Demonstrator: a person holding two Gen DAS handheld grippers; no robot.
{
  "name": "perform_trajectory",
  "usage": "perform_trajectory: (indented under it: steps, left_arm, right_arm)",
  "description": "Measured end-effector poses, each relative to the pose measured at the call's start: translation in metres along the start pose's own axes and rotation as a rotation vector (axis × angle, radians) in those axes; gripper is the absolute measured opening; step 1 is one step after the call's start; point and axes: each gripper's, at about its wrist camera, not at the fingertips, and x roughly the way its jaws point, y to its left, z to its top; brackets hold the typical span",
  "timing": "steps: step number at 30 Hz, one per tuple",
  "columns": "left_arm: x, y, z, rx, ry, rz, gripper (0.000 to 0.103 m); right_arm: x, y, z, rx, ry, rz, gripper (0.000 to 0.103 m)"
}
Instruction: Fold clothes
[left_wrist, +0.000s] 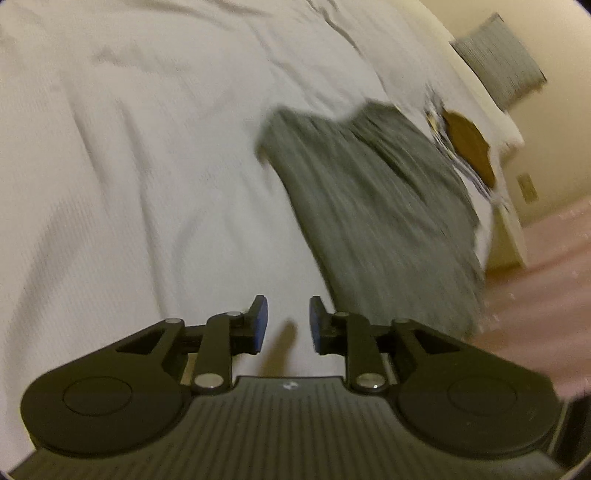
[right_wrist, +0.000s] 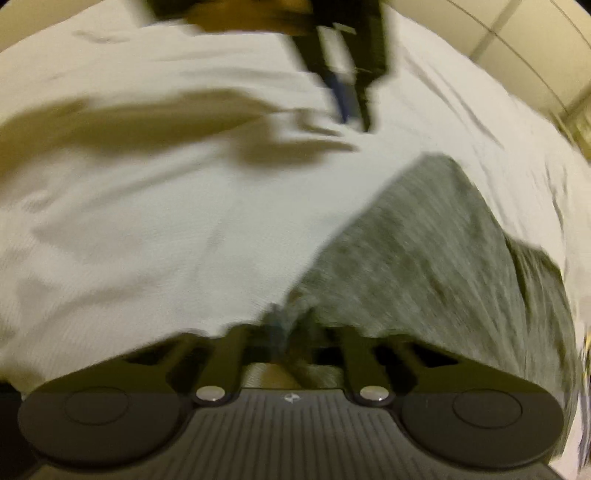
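A grey garment (left_wrist: 373, 206) lies on the white bedsheet (left_wrist: 129, 166), reaching to the bed's right edge. My left gripper (left_wrist: 288, 325) is open and empty, hovering over the sheet just left of the garment's near end. In the right wrist view my right gripper (right_wrist: 286, 332) is shut on a bunched edge of the grey garment (right_wrist: 424, 258), and cloth hides its fingertips. The left gripper (right_wrist: 351, 103) shows blurred at the top of that view.
A patterned white cloth with a brown patch (left_wrist: 469, 147) lies beyond the grey garment near the bed's edge. A grey pillow (left_wrist: 498, 59) leans against the wall. Pink floor (left_wrist: 546, 266) lies to the right of the bed.
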Motion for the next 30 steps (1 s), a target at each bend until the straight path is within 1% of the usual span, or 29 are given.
perform_trajectory:
  steps: [1, 3, 4, 6, 8, 9, 10, 12, 14, 16, 18, 19, 21, 22, 23, 26, 28, 29, 30]
  left_arm:
    - [-0.002, -0.003, -0.007, 0.004, 0.008, 0.000, 0.026]
    - [-0.006, -0.006, -0.020, 0.002, 0.026, 0.003, 0.026]
    - [-0.006, -0.007, -0.026, -0.002, 0.039, 0.006, 0.026]
    - [-0.005, -0.011, -0.034, -0.009, 0.064, 0.011, 0.026]
    - [-0.004, -0.016, -0.044, -0.002, 0.082, 0.016, 0.027]
    - [-0.002, -0.022, -0.048, 0.021, 0.084, 0.028, 0.027]
    - [-0.002, -0.028, -0.052, 0.045, 0.083, 0.039, 0.028]
    - [-0.001, -0.041, -0.060, 0.087, 0.072, 0.049, 0.028]
    - [-0.003, -0.059, -0.070, 0.155, 0.048, 0.066, 0.028]
    - [-0.004, -0.080, -0.079, 0.260, 0.026, 0.088, 0.028]
    - [-0.001, -0.102, -0.085, 0.353, 0.004, 0.090, 0.029]
    - [0.005, -0.111, -0.089, 0.396, 0.000, 0.102, 0.031]
    - [0.015, -0.130, -0.095, 0.482, -0.008, 0.126, 0.032]
    - [0.022, -0.137, -0.099, 0.534, -0.006, 0.150, 0.032]
    - [0.030, -0.142, -0.103, 0.581, 0.000, 0.175, 0.032]
    - [0.048, -0.141, -0.112, 0.617, 0.071, 0.208, 0.029]
    - [0.060, -0.140, -0.117, 0.640, 0.118, 0.230, 0.026]
    - [0.061, -0.138, -0.118, 0.634, 0.127, 0.234, 0.025]
    - [0.060, -0.137, -0.118, 0.630, 0.134, 0.238, 0.025]
  right_arm:
    - [-0.004, -0.002, 0.002, 0.015, -0.010, 0.018, 0.004]
    - [-0.015, 0.003, 0.009, 0.009, -0.055, 0.048, 0.006]
    - [-0.016, 0.006, 0.013, 0.012, -0.062, 0.057, 0.006]
    - [-0.015, 0.010, 0.020, 0.024, -0.067, 0.075, 0.006]
    - [-0.006, 0.005, 0.018, 0.043, -0.032, 0.080, 0.009]
    - [-0.004, 0.004, 0.015, 0.051, -0.018, 0.083, 0.011]
    - [-0.009, 0.000, 0.011, 0.062, -0.025, 0.089, 0.011]
    - [-0.023, -0.009, 0.002, 0.084, -0.045, 0.094, 0.021]
    - [-0.040, -0.015, -0.010, 0.114, -0.065, 0.085, 0.023]
    - [-0.057, -0.025, -0.029, 0.152, -0.070, 0.052, 0.027]
    - [-0.061, -0.039, -0.051, 0.175, -0.026, -0.026, 0.029]
    - [-0.062, -0.046, -0.062, 0.186, -0.002, -0.067, 0.030]
    - [-0.060, -0.061, -0.083, 0.193, 0.045, -0.142, 0.031]
    - [-0.055, -0.070, -0.092, 0.187, 0.069, -0.173, 0.031]
    - [-0.050, -0.078, -0.101, 0.181, 0.093, -0.205, 0.032]
    - [-0.035, -0.089, -0.118, 0.102, 0.128, -0.245, 0.033]
    - [-0.027, -0.093, -0.126, 0.067, 0.126, -0.233, 0.030]
    - [-0.026, -0.096, -0.131, 0.068, 0.122, -0.216, 0.020]
    - [-0.026, -0.099, -0.135, 0.075, 0.118, -0.206, 0.000]
